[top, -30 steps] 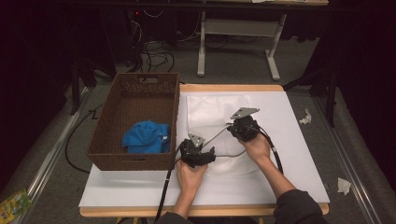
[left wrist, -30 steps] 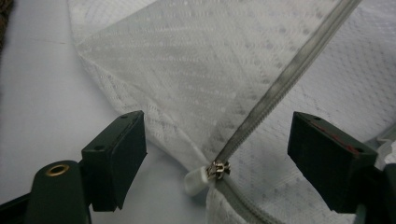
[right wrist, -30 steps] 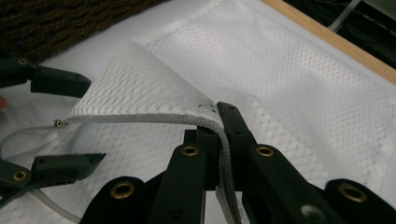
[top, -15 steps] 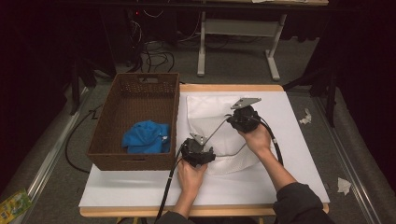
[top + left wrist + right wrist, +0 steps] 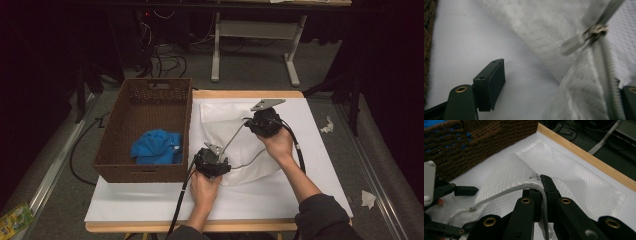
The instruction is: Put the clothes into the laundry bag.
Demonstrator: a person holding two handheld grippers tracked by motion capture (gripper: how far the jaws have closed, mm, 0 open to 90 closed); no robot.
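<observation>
White mesh laundry bag (image 5: 235, 145) is lying on the white sheet covering the table (image 5: 320, 165), just right of the brown wicker basket (image 5: 150, 100), w/ one edge being lifted off the surface. Right gripper (image 5: 252, 122) is clamping the bag's zipper edge: in the right gripper view its jaws are sitting together on the grey zipper tape (image 5: 541, 195), mesh draping away on both sides. Grey zipper line is stretching taut from there down to the left gripper (image 5: 220, 150), near the bag's front-left corner & close to the basket's front corner. Left gripper's jaws have just been closing a bit but are standing apart; in the left gripper view one pad (image 5: 490, 82) is hanging over bare white sheet, while the mesh and zipper run beside the other jaw at the right edge. Can't tell if that jaw is touching the fabric. Zipper pull (image 5: 584, 37) is sitting ahead of the jaws, blurred. Blue cloth (image 5: 155, 147) is lying bunched in the basket's front part. Person's hands are coming in from the bottom, dark sleeve on the right arm.
</observation>
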